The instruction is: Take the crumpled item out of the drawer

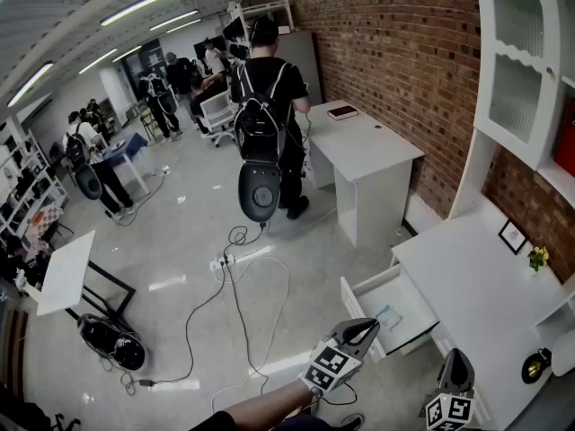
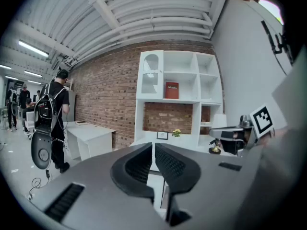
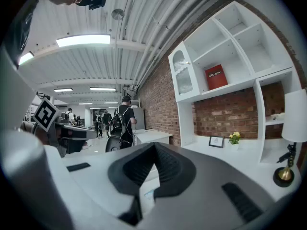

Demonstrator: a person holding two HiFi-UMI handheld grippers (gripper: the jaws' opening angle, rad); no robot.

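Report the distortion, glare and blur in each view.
Head view: fisheye bends the brick wall; even light, drawer sharp. Left gripper view: dark round corners, left gripper slightly soft up close. Right gripper view: ceiling light blown out, same dark corners.

The crumpled item [image 1: 388,317] in the open drawer [image 1: 359,317] is shown too small in the head view for its material to be told. The right tongs [image 1: 455,356] get cut off by the bottom edge, and the drawer is mostly blocked by them in the right gripper view.
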